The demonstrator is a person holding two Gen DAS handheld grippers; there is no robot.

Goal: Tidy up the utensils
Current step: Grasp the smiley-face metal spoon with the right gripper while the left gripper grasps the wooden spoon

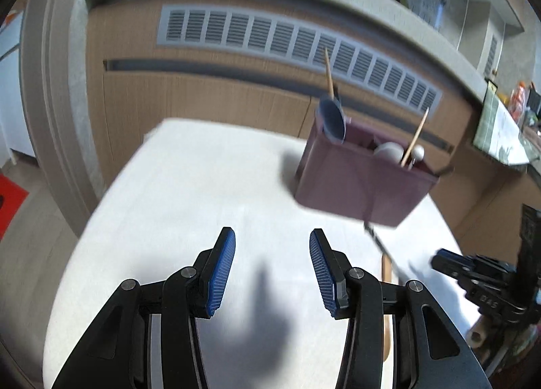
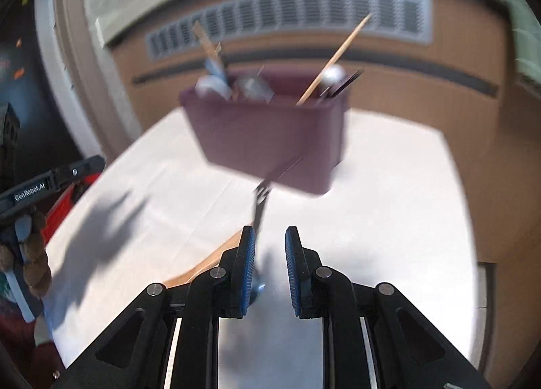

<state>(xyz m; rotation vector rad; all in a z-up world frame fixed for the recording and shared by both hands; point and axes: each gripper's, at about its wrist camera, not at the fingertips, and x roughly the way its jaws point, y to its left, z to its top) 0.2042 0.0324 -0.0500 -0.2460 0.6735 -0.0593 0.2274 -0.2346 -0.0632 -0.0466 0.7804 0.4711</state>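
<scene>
Right gripper (image 2: 268, 265) jaws narrow, not clamped; fork (image 2: 260, 201) lies loose against one pad, tines toward maroon caddy (image 2: 270, 139). Left gripper (image 1: 272, 270) wide, empty, near caddy. Risk: unpinched fork slips, drops on white table (image 2: 389, 220) short of caddy.

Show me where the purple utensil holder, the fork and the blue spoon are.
purple utensil holder (image 2: 270, 139): right wrist view, front wall.
fork (image 2: 261, 193): right wrist view, the tines, blurred.
blue spoon (image 1: 333, 118): left wrist view, the bowl, sticking out of the holder's left end.
</scene>
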